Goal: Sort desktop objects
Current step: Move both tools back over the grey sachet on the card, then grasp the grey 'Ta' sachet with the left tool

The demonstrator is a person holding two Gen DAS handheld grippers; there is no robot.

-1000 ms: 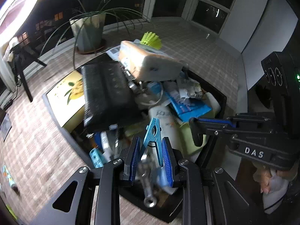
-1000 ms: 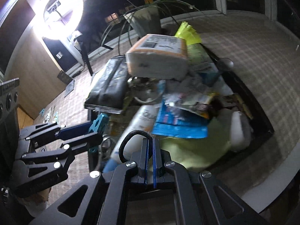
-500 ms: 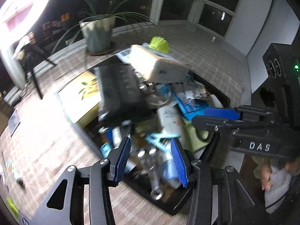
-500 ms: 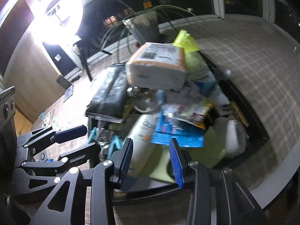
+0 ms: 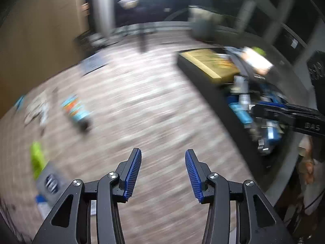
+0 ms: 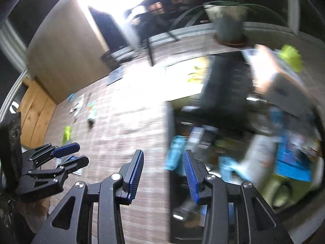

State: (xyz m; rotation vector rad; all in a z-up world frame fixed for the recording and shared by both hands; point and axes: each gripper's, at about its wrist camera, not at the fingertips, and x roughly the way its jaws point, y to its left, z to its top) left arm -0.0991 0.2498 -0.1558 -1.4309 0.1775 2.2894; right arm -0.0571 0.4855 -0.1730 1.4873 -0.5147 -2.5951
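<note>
My left gripper (image 5: 163, 158) is open and holds nothing, hovering over the checked tablecloth left of the black tray (image 5: 203, 85). That tray is piled with mixed items: a yellow box (image 5: 211, 65), blue packets and small bottles. In the right wrist view my right gripper (image 6: 163, 162) also stands open with nothing between its pads, over the tray's left wall (image 6: 168, 122). Beyond it lie a teal packet (image 6: 174, 154), a white bottle (image 6: 262, 152) and a long black item (image 6: 223, 85). Each gripper shows in the other's view: the right gripper (image 5: 258, 109) and the left gripper (image 6: 75, 155).
Loose things lie on the cloth at the left: a colourful tube (image 5: 76, 111), a lime-green item (image 5: 36, 158) and a grey packet (image 5: 50, 183). A potted plant (image 6: 229, 26) stands behind the tray. A ring light glares at the top. Both views are blurred.
The left gripper let go of a blue clip into the tray, opened and swung left over the cloth. The right gripper released a black loop, opened and shifted left to the tray's edge.
</note>
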